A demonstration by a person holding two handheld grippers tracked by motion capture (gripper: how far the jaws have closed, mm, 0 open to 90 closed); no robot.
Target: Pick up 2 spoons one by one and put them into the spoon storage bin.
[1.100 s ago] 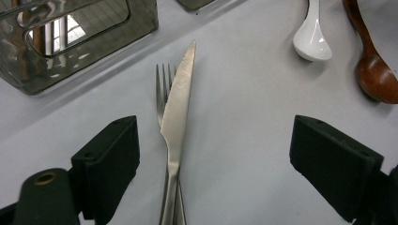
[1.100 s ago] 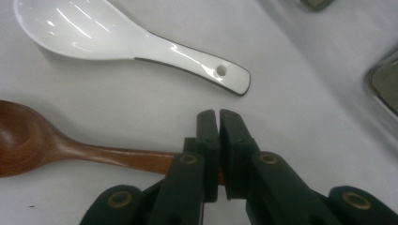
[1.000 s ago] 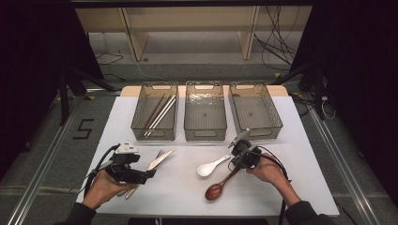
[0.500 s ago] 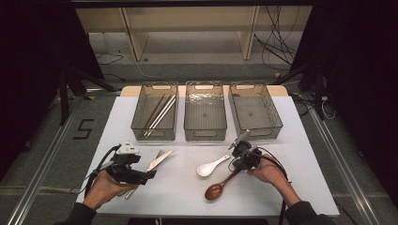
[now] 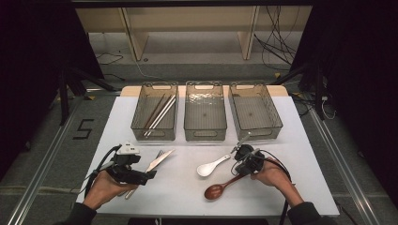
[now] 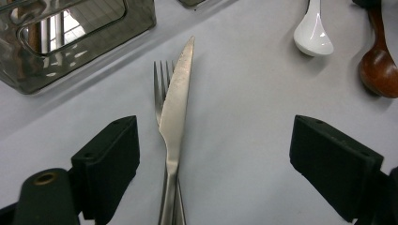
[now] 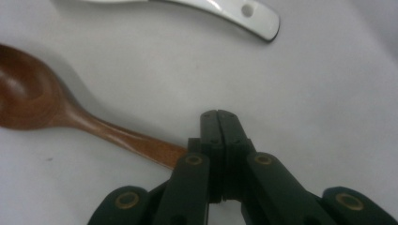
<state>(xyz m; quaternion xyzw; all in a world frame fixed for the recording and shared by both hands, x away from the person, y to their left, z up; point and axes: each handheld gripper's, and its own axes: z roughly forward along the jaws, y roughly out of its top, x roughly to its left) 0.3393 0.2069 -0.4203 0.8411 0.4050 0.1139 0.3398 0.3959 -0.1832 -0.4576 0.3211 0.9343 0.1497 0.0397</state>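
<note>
My left gripper (image 5: 146,175) (image 6: 213,150) rests low at the table's front left, open wide. A steel knife (image 5: 158,161) (image 6: 176,103) lies on top of a fork (image 6: 158,86), and both run between its jaws without touching them. My right gripper (image 5: 238,165) (image 7: 218,117) is at the front right with its jaws pressed flat together. The handle of a brown wooden spoon (image 5: 216,191) (image 7: 37,101) runs under its left finger, not between the pads. A white ceramic spoon (image 5: 207,168) (image 7: 225,11) (image 6: 313,35) lies just beyond.
Three clear bins stand in a row at the back of the white table (image 5: 187,197). The left bin (image 5: 136,123) holds chopsticks (image 5: 158,111); the middle bin (image 5: 205,133) and right bin (image 5: 277,123) hold nothing. Cables trail from both grippers.
</note>
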